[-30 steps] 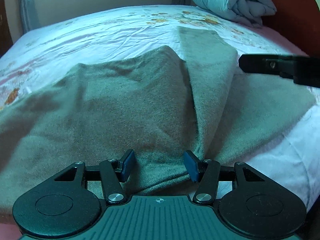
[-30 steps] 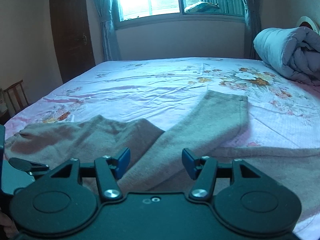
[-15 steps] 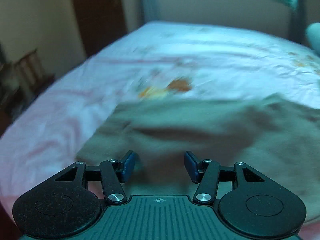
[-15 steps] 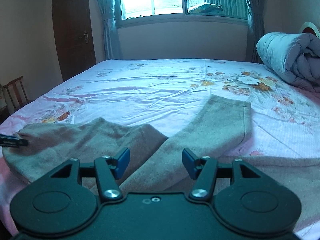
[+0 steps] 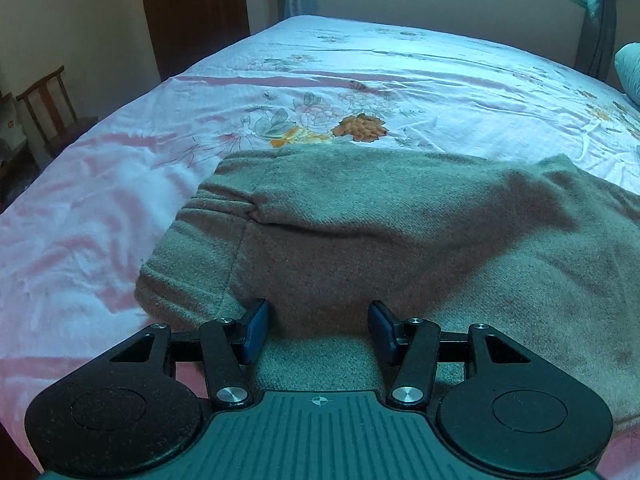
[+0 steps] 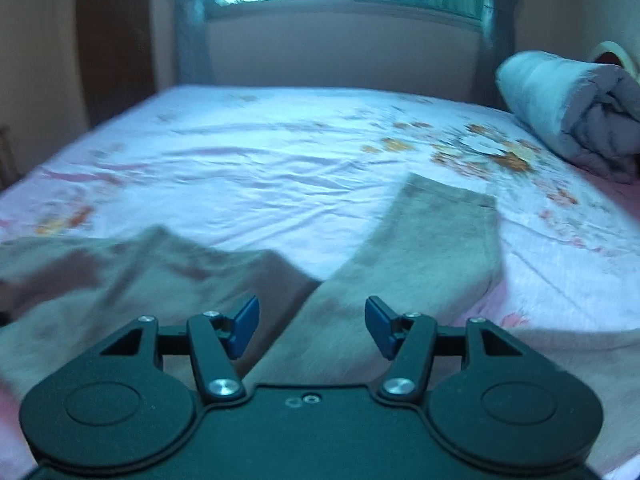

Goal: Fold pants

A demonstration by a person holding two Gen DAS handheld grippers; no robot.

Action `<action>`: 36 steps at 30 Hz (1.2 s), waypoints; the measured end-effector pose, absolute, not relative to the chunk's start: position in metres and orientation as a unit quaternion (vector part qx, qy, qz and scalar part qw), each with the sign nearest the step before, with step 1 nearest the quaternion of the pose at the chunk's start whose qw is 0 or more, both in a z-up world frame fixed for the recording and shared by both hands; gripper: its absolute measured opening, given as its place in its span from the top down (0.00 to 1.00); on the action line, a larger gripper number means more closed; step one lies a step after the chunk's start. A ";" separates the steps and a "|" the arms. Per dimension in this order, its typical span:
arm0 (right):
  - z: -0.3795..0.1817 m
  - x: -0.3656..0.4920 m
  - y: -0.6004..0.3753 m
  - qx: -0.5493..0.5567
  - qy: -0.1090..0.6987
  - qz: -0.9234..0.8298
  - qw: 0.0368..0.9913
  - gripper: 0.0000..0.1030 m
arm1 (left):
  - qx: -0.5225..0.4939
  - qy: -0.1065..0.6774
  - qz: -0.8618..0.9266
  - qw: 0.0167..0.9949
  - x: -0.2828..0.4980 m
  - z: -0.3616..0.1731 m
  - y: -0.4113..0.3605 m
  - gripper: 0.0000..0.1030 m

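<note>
Grey-brown knit pants (image 5: 380, 224) lie flat on the bed. In the left wrist view their waistband end is toward the left, with a fold across it. My left gripper (image 5: 318, 330) is open and empty, just above the near edge of the waist part. In the right wrist view the pants (image 6: 432, 248) show one leg running away to its cuff and the waist part spreading to the left. My right gripper (image 6: 312, 326) is open and empty, low over the crotch area between them.
The bed (image 5: 360, 80) has a pink and white floral sheet. A rolled grey duvet (image 6: 568, 116) lies at the far right by the headboard. A wooden chair (image 5: 52, 112) and a dark door (image 5: 192, 12) stand to the left of the bed.
My left gripper has swung left from the legs to the waistband end of the pants. My right gripper has shifted slightly forward and right; its view is now blurred. Both stay open.
</note>
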State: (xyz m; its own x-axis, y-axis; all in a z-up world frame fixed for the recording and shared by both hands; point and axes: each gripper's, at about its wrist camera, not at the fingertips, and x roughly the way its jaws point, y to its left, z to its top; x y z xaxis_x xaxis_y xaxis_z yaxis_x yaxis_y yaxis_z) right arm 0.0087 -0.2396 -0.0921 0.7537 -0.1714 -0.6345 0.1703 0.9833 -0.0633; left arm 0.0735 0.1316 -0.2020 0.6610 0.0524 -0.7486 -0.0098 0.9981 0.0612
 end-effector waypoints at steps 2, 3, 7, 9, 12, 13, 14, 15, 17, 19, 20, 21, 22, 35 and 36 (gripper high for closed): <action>-0.095 0.032 -0.245 0.010 0.353 -0.120 0.928 0.50 | 0.025 0.410 0.016 0.912 0.073 -0.202 0.132 0.47; -0.096 0.045 -0.249 0.018 0.364 -0.137 0.921 0.50 | 0.024 0.409 0.015 0.912 0.072 -0.202 0.132 0.47; -0.103 0.096 -0.259 0.026 0.410 -0.182 0.894 0.49 | 0.018 0.407 0.009 0.913 0.071 -0.202 0.134 0.47; -0.113 0.120 -0.266 0.029 0.453 -0.230 0.861 0.48 | 0.017 0.405 0.006 0.914 0.070 -0.202 0.135 0.47; -0.134 0.144 -0.273 0.056 0.515 -0.259 0.815 0.48 | 0.012 0.403 0.002 0.915 0.070 -0.202 0.138 0.47; -0.140 0.148 -0.273 0.054 0.527 -0.266 0.805 0.49 | 0.011 0.402 0.000 0.916 0.069 -0.202 0.138 0.47; -0.143 0.151 -0.270 0.048 0.531 -0.272 0.801 0.50 | 0.011 0.401 -0.002 0.916 0.069 -0.203 0.139 0.47; -0.146 0.152 -0.265 0.038 0.532 -0.271 0.801 0.54 | 0.011 0.400 -0.003 0.917 0.069 -0.203 0.139 0.47; -0.148 0.151 -0.262 0.043 0.531 -0.243 0.811 1.00 | 0.010 0.398 -0.004 0.917 0.068 -0.203 0.140 0.47; -0.145 0.145 -0.267 0.063 0.522 -0.247 0.814 1.00 | 0.008 0.397 -0.006 0.918 0.067 -0.203 0.140 0.47; -0.141 0.140 -0.269 0.076 0.515 -0.249 0.817 1.00 | 0.007 0.397 -0.007 0.918 0.067 -0.203 0.141 0.47; -0.136 0.136 -0.273 0.086 0.507 -0.251 0.820 1.00 | 0.006 0.397 -0.008 0.918 0.067 -0.203 0.141 0.47; -0.128 0.131 -0.276 0.099 0.493 -0.254 0.826 1.00 | 0.006 0.397 -0.009 0.918 0.067 -0.203 0.141 0.47; -0.058 -0.049 -0.324 0.211 0.309 -0.283 0.883 1.00 | 0.025 0.402 -0.012 0.915 0.070 -0.203 0.138 0.47; -0.063 -0.063 -0.328 0.225 0.300 -0.291 0.880 1.00 | 0.029 0.402 -0.012 0.915 0.070 -0.203 0.137 0.47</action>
State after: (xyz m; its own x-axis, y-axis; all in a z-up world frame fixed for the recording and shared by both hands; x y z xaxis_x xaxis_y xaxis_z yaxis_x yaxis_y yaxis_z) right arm -0.0634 -0.3283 -0.0627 0.6506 -0.3770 -0.6592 0.6467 0.7301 0.2208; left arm 0.0700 0.1369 -0.2027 0.6766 0.0006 -0.7364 0.0459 0.9980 0.0430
